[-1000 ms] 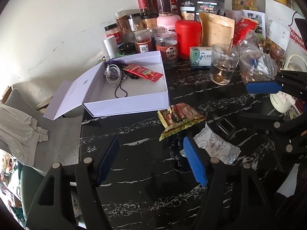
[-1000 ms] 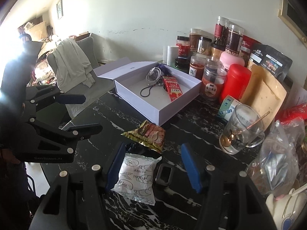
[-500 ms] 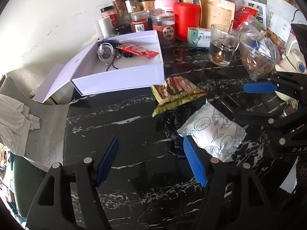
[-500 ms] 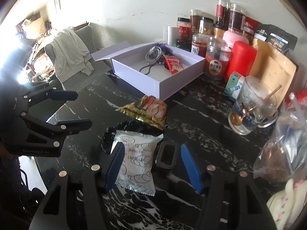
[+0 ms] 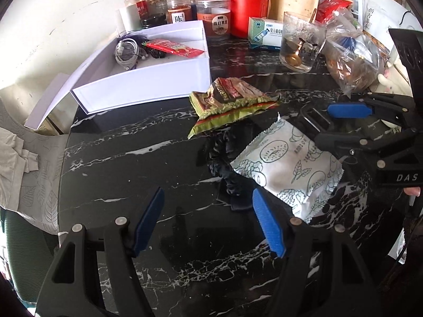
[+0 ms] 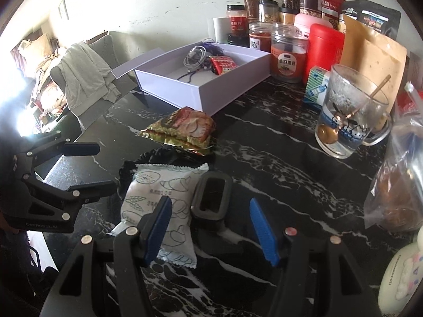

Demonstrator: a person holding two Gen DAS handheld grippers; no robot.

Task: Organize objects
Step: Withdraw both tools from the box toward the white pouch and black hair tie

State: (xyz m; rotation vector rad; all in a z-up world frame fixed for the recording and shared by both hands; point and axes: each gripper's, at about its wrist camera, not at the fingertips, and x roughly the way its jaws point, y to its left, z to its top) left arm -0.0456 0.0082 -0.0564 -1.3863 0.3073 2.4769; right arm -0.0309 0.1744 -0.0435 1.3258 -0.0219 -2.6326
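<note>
On the black marble table (image 5: 132,179) lie a green-gold snack packet (image 5: 230,100), a white printed snack packet (image 5: 288,166), a black scrunchie (image 5: 224,158) and a small black rectangular frame (image 6: 212,198). Behind them stands an open white box (image 5: 148,79) holding a cable and a red sachet. My left gripper (image 5: 208,223) hangs open just short of the scrunchie, with nothing between its fingers. My right gripper (image 6: 211,228) is open too. The black frame lies just ahead of its gap, and its left finger overlaps the white packet (image 6: 158,203).
Jars, a red canister (image 5: 247,8), a medicine box (image 5: 265,33), a glass mug with a spoon (image 6: 349,113) and a plastic bag (image 6: 396,192) crowd the back and right. A chair draped with grey cloth (image 6: 84,74) stands past the table's left edge.
Both grippers have come down toward the table, so the packets and scrunchie look nearer and larger. Nothing was gripped, and the jaws kept the same width.
</note>
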